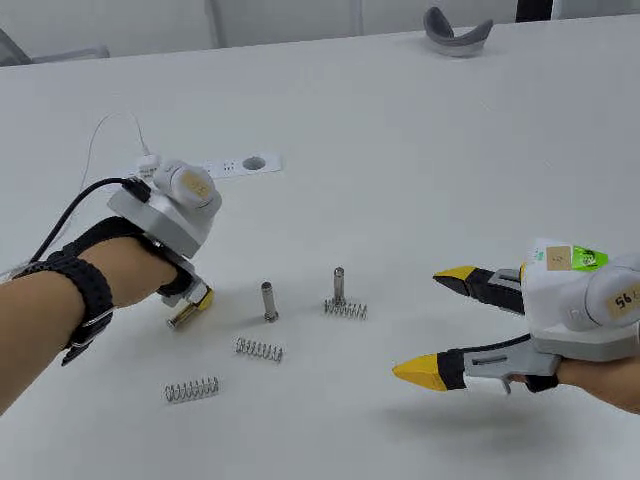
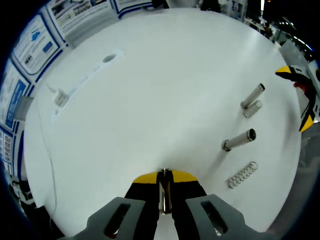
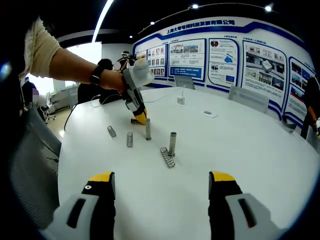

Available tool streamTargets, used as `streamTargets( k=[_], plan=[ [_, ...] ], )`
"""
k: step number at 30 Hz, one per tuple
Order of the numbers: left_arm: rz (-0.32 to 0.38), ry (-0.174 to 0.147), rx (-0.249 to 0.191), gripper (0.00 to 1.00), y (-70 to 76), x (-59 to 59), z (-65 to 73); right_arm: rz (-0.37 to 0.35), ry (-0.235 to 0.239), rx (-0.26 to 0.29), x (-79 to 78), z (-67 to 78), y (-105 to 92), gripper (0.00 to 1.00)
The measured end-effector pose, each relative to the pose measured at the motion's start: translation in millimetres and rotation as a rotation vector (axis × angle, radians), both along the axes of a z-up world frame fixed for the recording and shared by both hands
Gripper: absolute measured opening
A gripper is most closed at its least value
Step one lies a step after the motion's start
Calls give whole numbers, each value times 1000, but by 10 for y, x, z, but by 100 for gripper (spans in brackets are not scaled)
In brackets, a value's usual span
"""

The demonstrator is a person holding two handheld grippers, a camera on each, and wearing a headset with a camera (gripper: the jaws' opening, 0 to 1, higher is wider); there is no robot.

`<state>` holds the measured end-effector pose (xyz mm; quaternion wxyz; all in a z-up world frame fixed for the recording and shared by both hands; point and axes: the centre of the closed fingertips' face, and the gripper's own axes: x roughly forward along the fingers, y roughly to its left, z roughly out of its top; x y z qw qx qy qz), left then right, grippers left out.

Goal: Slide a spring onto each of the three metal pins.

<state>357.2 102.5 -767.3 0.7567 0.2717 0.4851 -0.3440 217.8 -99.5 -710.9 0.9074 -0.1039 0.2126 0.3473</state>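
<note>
Behind the upright pins [image 1: 268, 300] lies a white socket strip [image 1: 240, 165].

Two upright pins [image 1: 268, 300], three flat springs [image 1: 259, 349]

Bright even light, soft shadows, fisheye-warped edges

My left gripper [image 1: 190, 305] tilts steeply down with its tip close to the table. Its jaws are pressed together on what looks like a metal pin [image 2: 163, 192], though little of it shows. My left forearm [image 1: 60, 310] reaches in bare from the left, with a black strap [image 1: 90, 285] round the wrist. My right gripper [image 1: 435, 322] hovers roughly level, pointing left, its yellow-tipped jaws spread wide apart.
</note>
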Motion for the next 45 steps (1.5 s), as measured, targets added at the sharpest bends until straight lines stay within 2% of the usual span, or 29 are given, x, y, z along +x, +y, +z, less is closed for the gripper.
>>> streamTargets(
  k=[4,9,19,31,45],
  plan=[
    [12,2,-17,6,22,-42,21,-2,1,1,2,-2,-3,78],
    [45,0,-83,6,19,-67,119,6,3,-3,10,-16,24,78],
    [73,-21,-165,6,39,-185,302,12,-1,-5,-4,-2,55,78],
    [97,-45,-217,6,88,-260,409,18,-1,-5,-14,4,82,78],
    [112,-63,-242,7,160,-299,433,24,3,-8,-20,-9,105,78]
  ],
)
